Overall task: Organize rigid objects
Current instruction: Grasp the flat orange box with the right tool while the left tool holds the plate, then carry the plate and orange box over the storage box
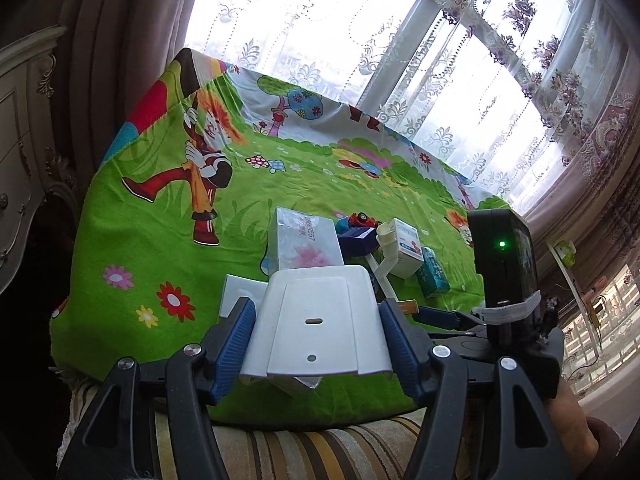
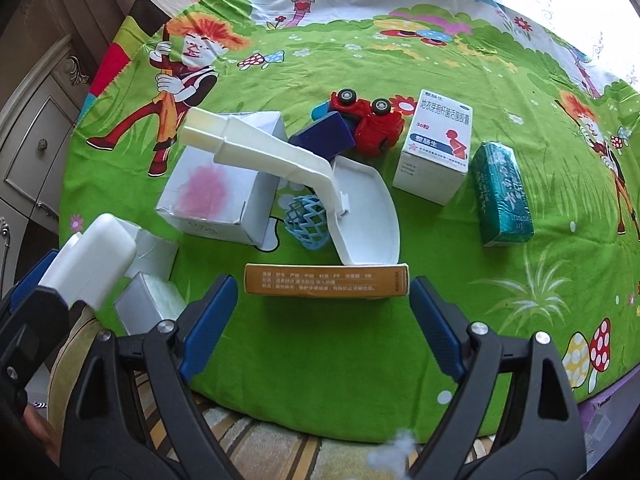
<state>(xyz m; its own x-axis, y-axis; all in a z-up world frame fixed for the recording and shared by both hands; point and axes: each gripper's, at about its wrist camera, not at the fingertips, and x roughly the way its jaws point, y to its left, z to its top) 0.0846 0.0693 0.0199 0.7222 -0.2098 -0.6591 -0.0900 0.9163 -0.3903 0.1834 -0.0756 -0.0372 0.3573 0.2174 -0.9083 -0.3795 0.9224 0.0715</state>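
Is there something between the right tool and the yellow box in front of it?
Nothing visible. The right tool is open, its tips beside both ends of the yellow box, with only green cloth between. The white scoop lies just behind the box.

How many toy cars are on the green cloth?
1. The red toy car lies tipped over toward the far side of the green cloth, touching the dark blue block, left of the white medicine box. Others could hide behind boxes.

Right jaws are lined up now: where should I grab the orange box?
Grip the orange box across its short ends, coming down from the near side. It lies flat and crosswise, its ends facing the two open fingers of the right gripper.
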